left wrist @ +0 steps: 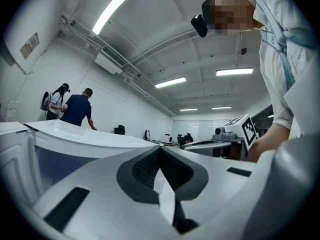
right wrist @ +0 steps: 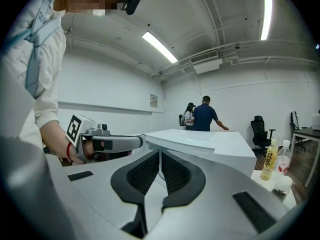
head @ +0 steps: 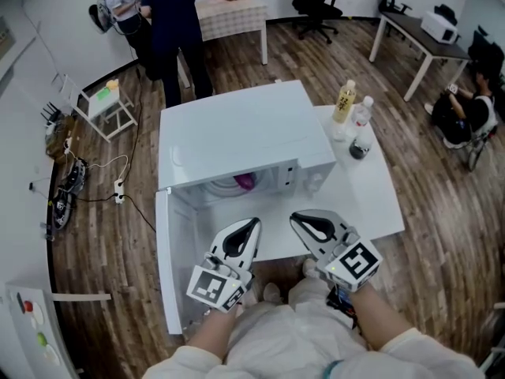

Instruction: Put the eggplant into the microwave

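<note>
The white microwave (head: 237, 129) stands on a white table (head: 379, 196), with its door (head: 170, 267) swung open to the left. Inside its cavity lies the purple eggplant (head: 245, 181). Just in front of the opening are both grippers, apart from the eggplant. My left gripper (head: 253, 224) is shut with nothing between its jaws, and my right gripper (head: 295, 219) is shut and empty too. In the left gripper view the pads (left wrist: 150, 166) meet, with the microwave top (left wrist: 75, 131) beyond. In the right gripper view the pads (right wrist: 172, 171) meet beside the microwave (right wrist: 210, 144).
Two bottles (head: 344, 101) (head: 361, 115) and a small dark cup (head: 358, 148) stand on the table to the right of the microwave. Two people (head: 170, 22) stand at a far table. Another person (head: 473, 109) sits at the right by a desk (head: 418, 30).
</note>
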